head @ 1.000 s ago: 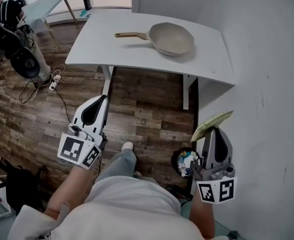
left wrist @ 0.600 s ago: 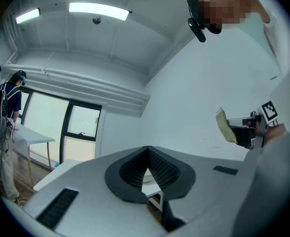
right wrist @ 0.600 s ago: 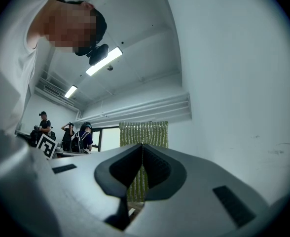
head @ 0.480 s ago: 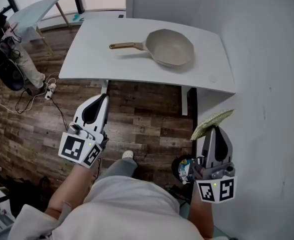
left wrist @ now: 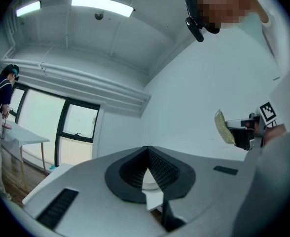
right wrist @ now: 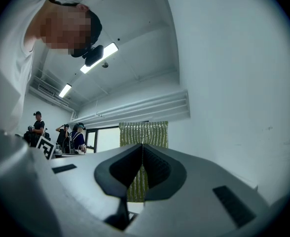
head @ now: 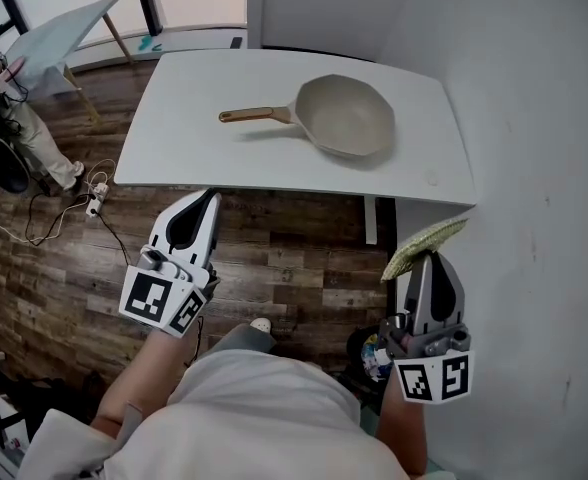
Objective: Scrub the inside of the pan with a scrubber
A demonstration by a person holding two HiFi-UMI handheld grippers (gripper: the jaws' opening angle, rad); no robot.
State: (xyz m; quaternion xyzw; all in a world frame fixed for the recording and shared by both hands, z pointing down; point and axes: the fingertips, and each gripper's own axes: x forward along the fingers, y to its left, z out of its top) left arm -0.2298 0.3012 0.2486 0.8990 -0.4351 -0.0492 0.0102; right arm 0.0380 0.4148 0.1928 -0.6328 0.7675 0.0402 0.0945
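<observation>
A white rectangular table [head: 174, 138] fills the upper centre of the head view. Its near edge runs across the middle of the frame, and its right edge lies beside a white wall [head: 544, 168]. Dark wooden plank floor [head: 294, 258] lies open between that near edge and both grippers. A beige round pan with a wooden handle [head: 346, 116] is set on the table's right half, handle pointing left, clear of the edges. The left gripper [head: 210, 196], at lower left, is closed with nothing between its jaws. The right gripper [head: 426, 260], at lower right beside the wall, is clamped on a yellow-green mesh scrubber [head: 424, 243], well apart from the pan. One pan, one scrubber and two grippers are counted.
</observation>
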